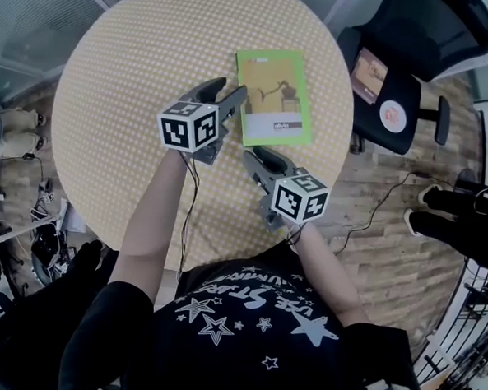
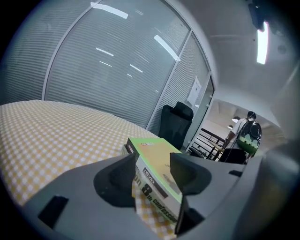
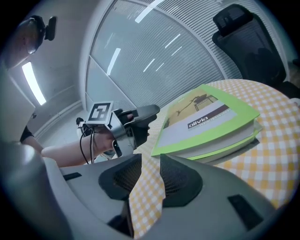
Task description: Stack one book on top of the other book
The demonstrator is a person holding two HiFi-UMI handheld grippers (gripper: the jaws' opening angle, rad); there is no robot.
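A green-covered book (image 1: pixel 275 97) lies flat at the far right part of the round table (image 1: pixel 116 124) with the yellow checked cloth. In the right gripper view the green book (image 3: pixel 206 119) appears to rest on a second book, whose pale edge (image 3: pixel 229 146) shows beneath it. My left gripper (image 1: pixel 227 92) hovers at the book's left edge, jaws open. The book's spine (image 2: pixel 157 185) shows through the gap of my left gripper (image 2: pixel 152 171), untouched by the pads. My right gripper (image 1: pixel 259 158) is nearer me, short of the book, open over bare cloth (image 3: pixel 150 176).
A black office chair (image 1: pixel 418 44) stands just beyond the table's right rim, with small items on its seat (image 1: pixel 371 74). A cable (image 1: pixel 383 207) runs over the wooden floor. A person with a backpack (image 2: pixel 246 133) stands far off by a railing.
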